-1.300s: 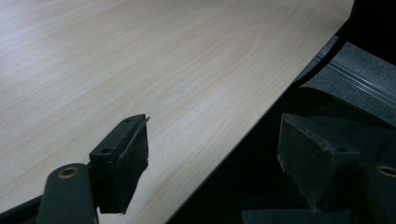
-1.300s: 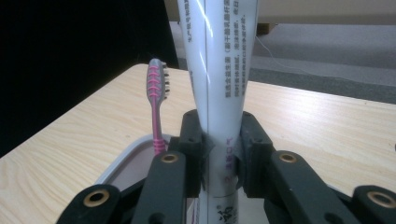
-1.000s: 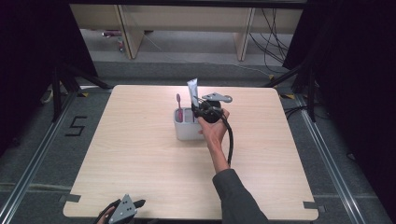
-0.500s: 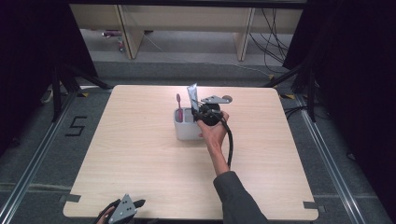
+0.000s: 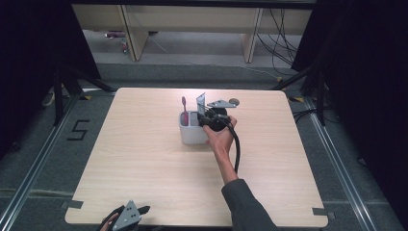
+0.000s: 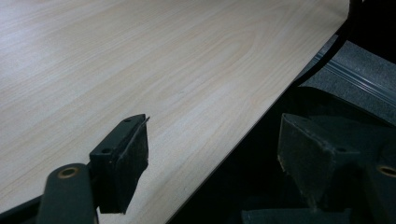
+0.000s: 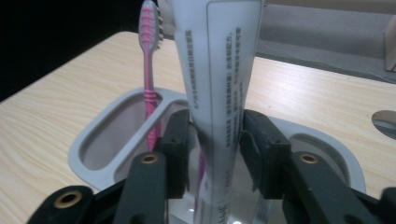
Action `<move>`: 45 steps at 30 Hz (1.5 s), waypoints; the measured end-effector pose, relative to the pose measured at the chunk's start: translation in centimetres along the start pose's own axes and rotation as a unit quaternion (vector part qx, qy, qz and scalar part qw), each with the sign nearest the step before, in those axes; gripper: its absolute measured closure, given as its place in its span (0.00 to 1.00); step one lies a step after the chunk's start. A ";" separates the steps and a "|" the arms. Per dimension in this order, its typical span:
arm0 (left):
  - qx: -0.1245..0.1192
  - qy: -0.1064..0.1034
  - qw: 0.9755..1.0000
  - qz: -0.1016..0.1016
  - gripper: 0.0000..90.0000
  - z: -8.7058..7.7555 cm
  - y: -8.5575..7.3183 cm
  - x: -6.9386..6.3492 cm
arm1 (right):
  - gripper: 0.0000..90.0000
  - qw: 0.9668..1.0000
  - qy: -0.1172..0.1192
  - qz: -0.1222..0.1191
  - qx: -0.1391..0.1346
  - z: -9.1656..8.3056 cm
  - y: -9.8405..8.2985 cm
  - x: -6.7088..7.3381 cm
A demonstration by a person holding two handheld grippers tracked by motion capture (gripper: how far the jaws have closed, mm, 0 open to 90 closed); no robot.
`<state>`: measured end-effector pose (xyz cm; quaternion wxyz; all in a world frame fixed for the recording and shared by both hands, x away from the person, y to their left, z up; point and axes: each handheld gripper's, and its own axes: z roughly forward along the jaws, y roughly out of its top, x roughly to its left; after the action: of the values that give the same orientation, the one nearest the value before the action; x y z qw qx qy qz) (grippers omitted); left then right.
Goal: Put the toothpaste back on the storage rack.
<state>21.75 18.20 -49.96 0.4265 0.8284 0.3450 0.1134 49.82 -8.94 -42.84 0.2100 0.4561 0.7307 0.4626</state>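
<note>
On the table [image 5: 144, 159], the holder [image 5: 192, 137] stands near the middle with the toothbrush [image 5: 184, 108] upright in its left compartment and the toothpaste tube [image 7: 217, 74] upright just right of it, between the right gripper's [image 7: 215, 140] 2 jaws.

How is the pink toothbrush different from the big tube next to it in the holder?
The toothbrush is thin and pink, with bristles on top; the tube is wide, flat and pale grey with small print. The toothbrush leans alone in the holder's end slot, while the tube stands upright between the right tongs, whose jaws have just been opening. Both stand on end in the same grey holder, taller than its rim.
</note>
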 end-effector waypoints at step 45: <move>0.005 0.006 1.000 -0.001 0.27 0.0 0.0 0.1 | 0.48 0.999 0.022 -0.043 0.009 -10.7 -0.2 -2.6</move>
<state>21.85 18.29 -49.94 0.4200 0.8294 0.3495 0.1163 43.22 -16.34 -38.11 0.2091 0.4161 0.7583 0.4562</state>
